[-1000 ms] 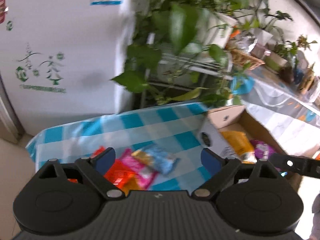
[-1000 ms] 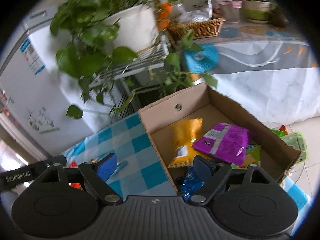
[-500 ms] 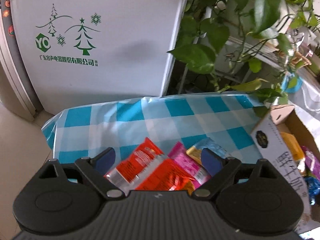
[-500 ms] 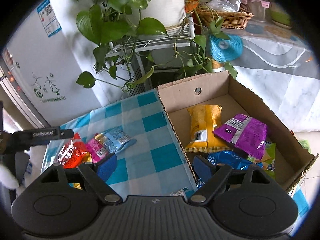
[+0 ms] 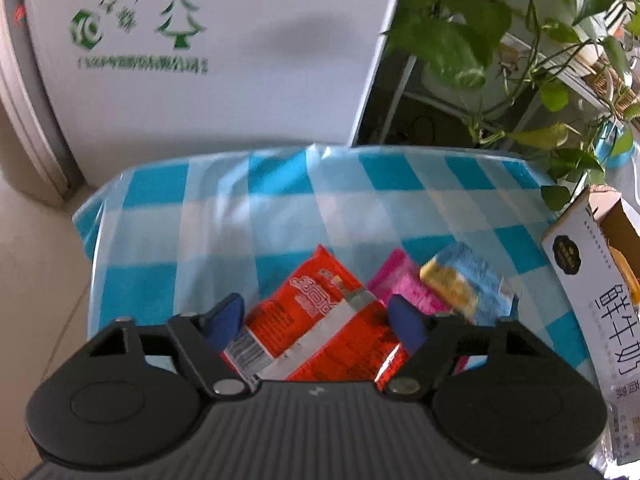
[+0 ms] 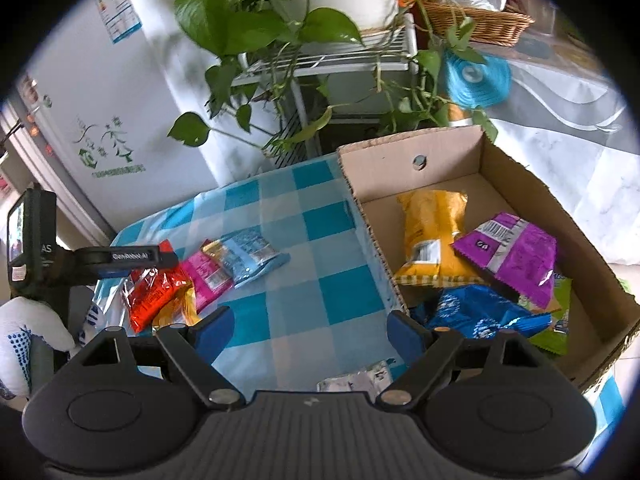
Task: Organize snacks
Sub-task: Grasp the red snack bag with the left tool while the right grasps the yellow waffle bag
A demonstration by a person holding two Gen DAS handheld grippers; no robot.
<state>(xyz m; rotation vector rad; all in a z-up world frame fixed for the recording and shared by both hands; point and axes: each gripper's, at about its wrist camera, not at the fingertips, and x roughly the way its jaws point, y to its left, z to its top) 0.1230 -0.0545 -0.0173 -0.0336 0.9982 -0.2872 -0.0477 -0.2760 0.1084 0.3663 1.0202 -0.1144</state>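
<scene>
A red snack packet (image 5: 320, 320) lies on the blue checked tablecloth (image 5: 280, 208), with a pink packet (image 5: 404, 284) and a light blue packet (image 5: 468, 284) to its right. My left gripper (image 5: 316, 320) is open, its blue fingertips either side of the red packet, just above it. The same packets show in the right wrist view: red (image 6: 154, 292), pink (image 6: 206, 272), light blue (image 6: 252, 252). My right gripper (image 6: 308, 330) is open and empty over the cloth beside the cardboard box (image 6: 360, 204), which holds yellow (image 6: 432, 236), purple (image 6: 512, 256) and blue (image 6: 476, 316) packets.
A white fridge (image 5: 200, 60) stands behind the table. A potted vine (image 6: 260, 28) on a wire rack hangs over the far edge. The box's printed side (image 5: 592, 300) is at the right. A silvery wrapper (image 6: 360, 378) lies near the front edge. The left gripper (image 6: 120, 258) shows in the right wrist view.
My left gripper has swung left and come down over the red packet, which now lies between its fingers. My right gripper has pulled back from the box toward the tablecloth.
</scene>
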